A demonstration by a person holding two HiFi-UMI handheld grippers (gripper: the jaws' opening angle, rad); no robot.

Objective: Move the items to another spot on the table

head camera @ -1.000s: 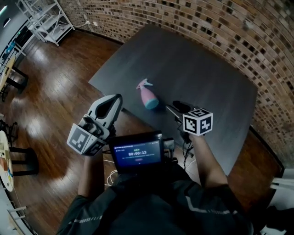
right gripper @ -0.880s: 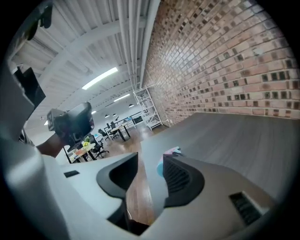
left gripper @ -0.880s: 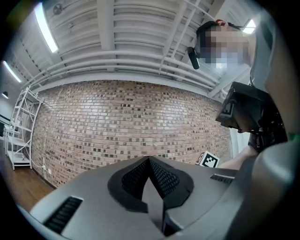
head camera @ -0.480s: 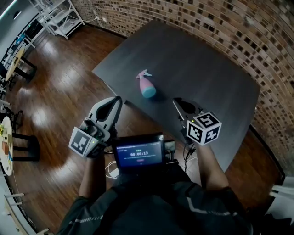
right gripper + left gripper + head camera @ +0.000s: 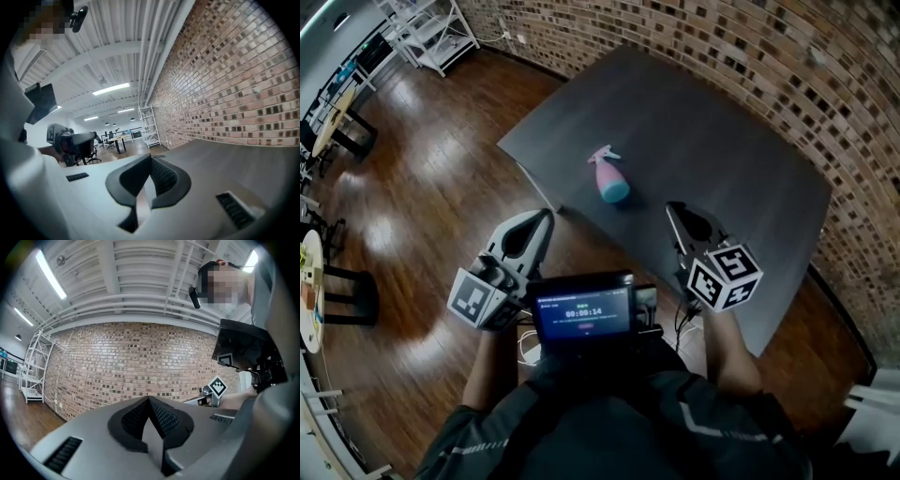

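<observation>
A dark grey rectangular table [image 5: 712, 131] stands on a glossy brown wooden floor [image 5: 422, 187], with its far edges close to a red-brown brick wall [image 5: 787, 66]. A white metal shelving rack [image 5: 431, 28] stands on the floor beyond the table's left corner.

A small pink spray bottle with a blue-green base [image 5: 609, 176] sits near the table edge closest to you, toward that edge's left end. It appears to lie on its side, with the pink trigger head pointing away from you and the base toward you.

Your left gripper [image 5: 546, 216] hangs over the floor just off that near edge, its jaws pressed together with nothing between them. Your right gripper [image 5: 672, 208] hangs over the near edge, to the right of the bottle and apart from it, and its jaws too are fully closed on nothing. A black screen with a blue display [image 5: 584, 309] sits at your chest between the two grippers.
</observation>
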